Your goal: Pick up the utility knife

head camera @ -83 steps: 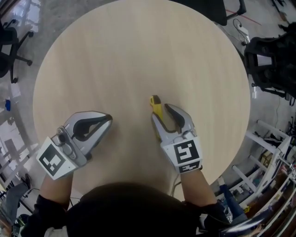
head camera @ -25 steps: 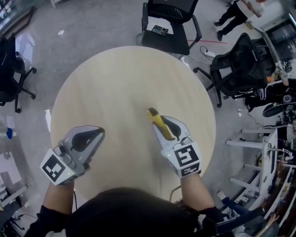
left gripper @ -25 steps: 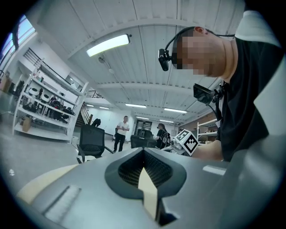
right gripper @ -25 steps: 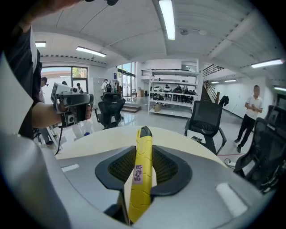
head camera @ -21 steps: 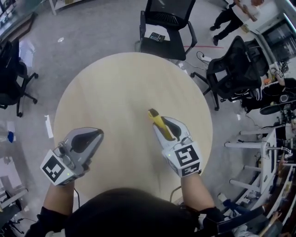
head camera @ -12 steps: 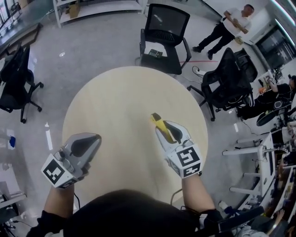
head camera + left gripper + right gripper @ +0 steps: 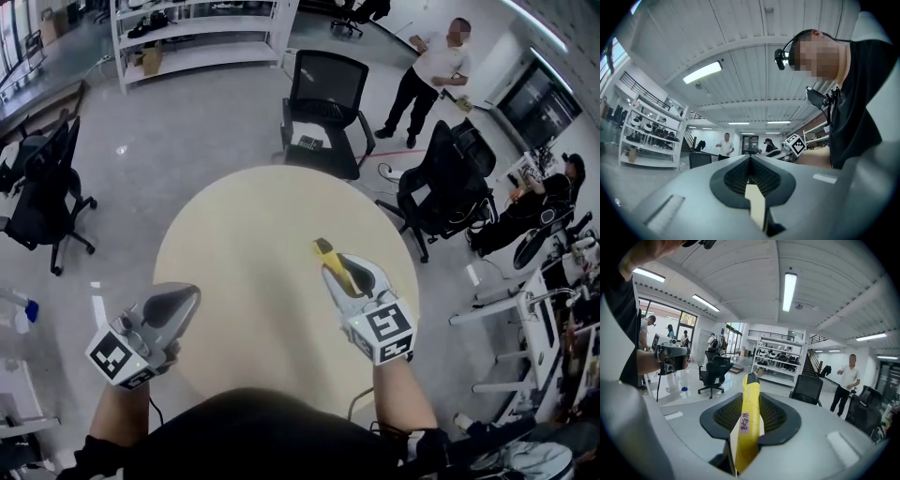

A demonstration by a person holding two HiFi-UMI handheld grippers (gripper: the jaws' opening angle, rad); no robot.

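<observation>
The utility knife is held in the right gripper; its fingers are clenched on the yellow handle, one on each flat side, and the dark-tipped nose sticks out past the fingertips. In the head view the knife hangs in the air over the round tabletop, which lies bare and well below both hands; the right gripper view shows only the room behind the knife, no surface under it. The left gripper carries nothing; its fingers are pressed together at the tips and it hovers near the tabletop's near-left edge, well apart from the knife. The pick-up therefore looks done; at most, holding the knife steady remains. The grip seems to sit about mid-handle, though the handle's rear end is hidden below the fingers, so the balance is hard to judge.
</observation>
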